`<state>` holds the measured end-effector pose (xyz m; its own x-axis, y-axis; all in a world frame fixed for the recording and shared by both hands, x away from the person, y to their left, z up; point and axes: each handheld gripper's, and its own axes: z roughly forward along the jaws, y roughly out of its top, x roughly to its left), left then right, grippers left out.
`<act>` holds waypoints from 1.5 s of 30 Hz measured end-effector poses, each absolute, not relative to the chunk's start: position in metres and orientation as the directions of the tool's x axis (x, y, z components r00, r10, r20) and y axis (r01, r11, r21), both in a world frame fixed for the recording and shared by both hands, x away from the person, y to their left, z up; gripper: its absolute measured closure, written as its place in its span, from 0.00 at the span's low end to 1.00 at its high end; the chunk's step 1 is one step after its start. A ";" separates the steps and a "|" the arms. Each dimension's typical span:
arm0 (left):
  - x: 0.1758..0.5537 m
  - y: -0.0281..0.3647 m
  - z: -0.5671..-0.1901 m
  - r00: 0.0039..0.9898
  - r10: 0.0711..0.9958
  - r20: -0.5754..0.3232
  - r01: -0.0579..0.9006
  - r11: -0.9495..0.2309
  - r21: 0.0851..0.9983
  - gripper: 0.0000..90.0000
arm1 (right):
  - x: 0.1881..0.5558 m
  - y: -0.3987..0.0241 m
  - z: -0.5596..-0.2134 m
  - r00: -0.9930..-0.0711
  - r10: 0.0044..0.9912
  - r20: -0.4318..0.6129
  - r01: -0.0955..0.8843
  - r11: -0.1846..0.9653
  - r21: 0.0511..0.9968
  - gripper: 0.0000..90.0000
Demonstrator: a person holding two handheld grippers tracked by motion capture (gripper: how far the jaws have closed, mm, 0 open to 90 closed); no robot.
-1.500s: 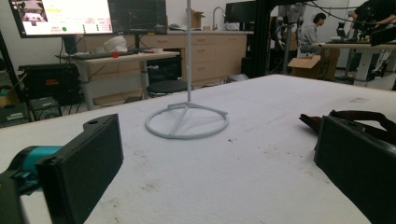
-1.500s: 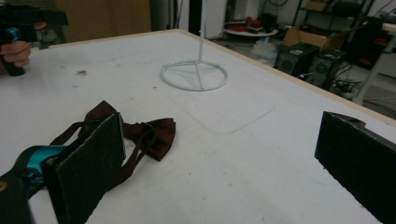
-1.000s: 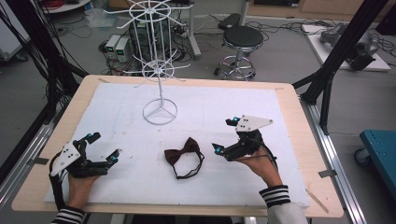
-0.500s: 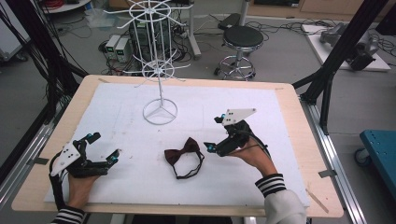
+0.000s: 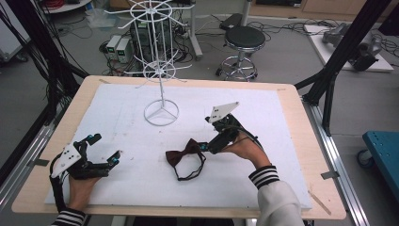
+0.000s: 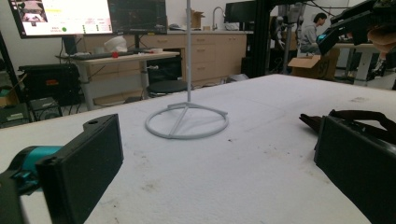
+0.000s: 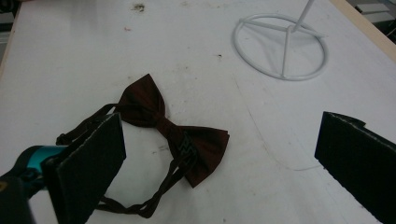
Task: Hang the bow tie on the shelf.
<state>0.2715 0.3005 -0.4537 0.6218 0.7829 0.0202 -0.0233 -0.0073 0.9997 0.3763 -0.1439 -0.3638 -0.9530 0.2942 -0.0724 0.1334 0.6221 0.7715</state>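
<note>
Bow tie point(image 5: 185, 153) mid-mat, bare around; right tongs point(image 5: 205, 147) agape beside; left tongs point(image 5: 104, 149) agape.

Left gripper view: display stand point(image 6: 187, 114) pole ran off the top edge, so the hook tiers were cut; the right jaw covered most of the bow tie point(image 6: 355, 119), leaving only a dark end and strap loop at mid right. Other gripper point(image 6: 355, 21) was clipped by the upper right corner.

Right gripper view: stand's pole was cut at the top right, and the left jaw hid part of the bow tie strap point(image 7: 116, 205) at lower left.

High view: stand's top ring touched the top edge, hooks too thin to count. The person's point(image 5: 277, 197) forearms were cut at the bottom.
</note>
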 end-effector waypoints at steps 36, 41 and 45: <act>0.271 0.300 -0.454 0.624 0.781 0.026 -0.025 -0.013 1.000 0.02 | 0.397 -0.099 -0.411 -0.985 0.156 -0.073 0.094 0.839 0.535 0.01; 0.271 0.300 -0.454 0.624 0.781 0.026 -0.025 -0.013 1.000 0.02 | 0.398 -0.097 -0.413 -0.984 0.170 -0.055 0.117 0.844 0.524 0.05; 0.271 0.300 -0.454 0.624 0.781 0.026 -0.025 -0.013 1.000 0.02 | 0.398 -0.096 -0.414 -0.985 0.166 -0.041 0.121 0.844 0.523 0.06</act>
<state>0.2712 0.3002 -0.4536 0.6238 0.7812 0.0259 -0.0250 -0.0132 0.9996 0.3983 -0.0961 -0.4145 -0.9852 0.1665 -0.0411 0.1208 0.8436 0.5232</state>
